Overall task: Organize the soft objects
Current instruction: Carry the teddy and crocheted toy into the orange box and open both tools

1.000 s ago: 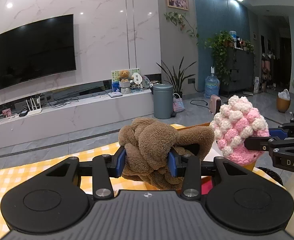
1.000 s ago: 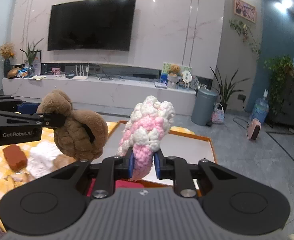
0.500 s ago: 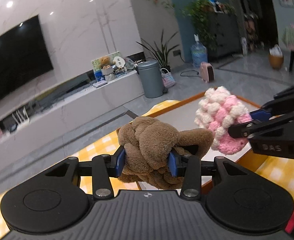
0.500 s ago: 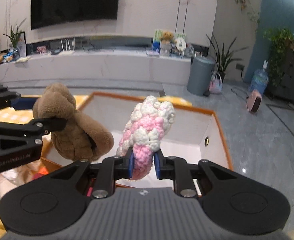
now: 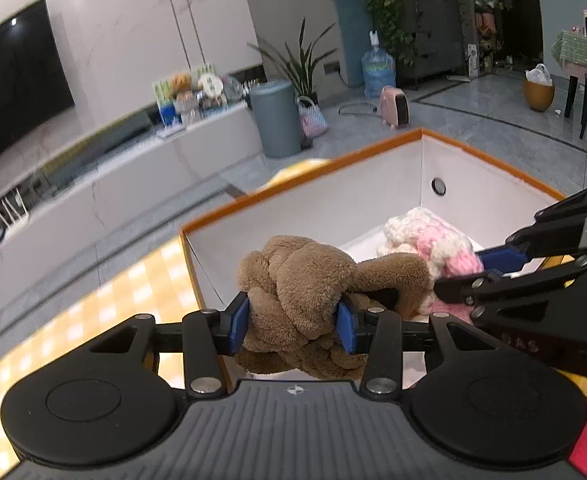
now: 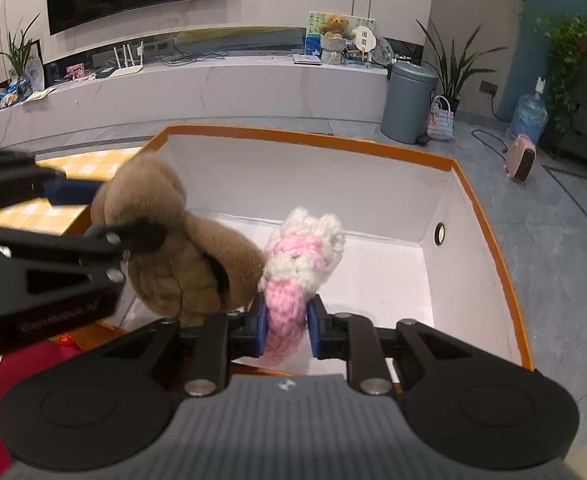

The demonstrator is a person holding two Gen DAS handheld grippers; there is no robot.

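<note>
Your fingers on the left gripper press from both sides on the brown plush knot, with the blue pads sunk a little into the fur, so this gripper holds it. Your right gripper holds the pink and white knitted piece by its pink lower end; both pads are tight against the yarn.

Both soft things hang over the open box, which has an orange rim and white inner walls. In the right wrist view the floor of the box is bare to the right of the knitted piece and behind it, up to the far wall and the right wall with its small round hole. The brown knot is above the left part of the box, close to the left rim. In the left wrist view that left wall runs just beside the left pad.

The two things touch each other: the brown plush presses against the left side of the knitted piece. The fingers of the left gripper come in from the left in the right wrist view, and they lie across the top of the brown knot. The yellow checked cloth lies outside the box on the left.
</note>
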